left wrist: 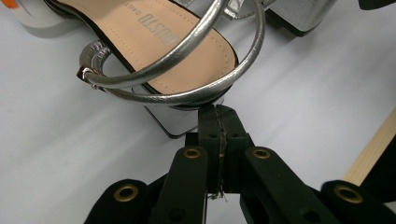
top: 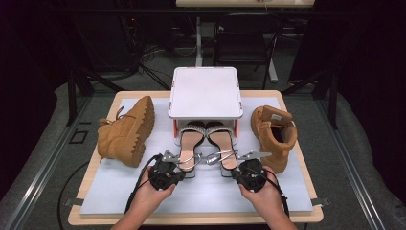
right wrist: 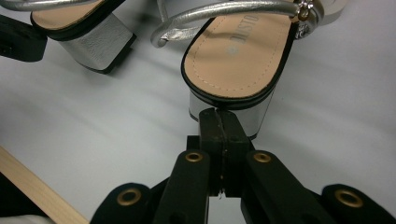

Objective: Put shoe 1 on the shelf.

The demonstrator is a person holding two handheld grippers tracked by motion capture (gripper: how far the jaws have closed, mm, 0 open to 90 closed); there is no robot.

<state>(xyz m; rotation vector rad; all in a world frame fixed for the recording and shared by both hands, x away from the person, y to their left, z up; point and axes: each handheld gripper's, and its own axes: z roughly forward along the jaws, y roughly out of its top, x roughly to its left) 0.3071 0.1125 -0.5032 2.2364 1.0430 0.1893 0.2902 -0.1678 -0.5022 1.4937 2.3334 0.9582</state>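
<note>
Nearest the person, both grippers sit just short of the silver sandals' heels: the left gripper [left wrist: 218,109] has its fingers clenched on nothing, tips touching the left sandal [left wrist: 163,46] at its heel block, and the right gripper [right wrist: 219,113] likewise at the right sandal [right wrist: 238,56]. To push well, keep both tips low and square on the heels so the pair slides evenly under the white rack [top: 205,93] beyond. The insoles read "DIUSTO", as far as legible
</note>
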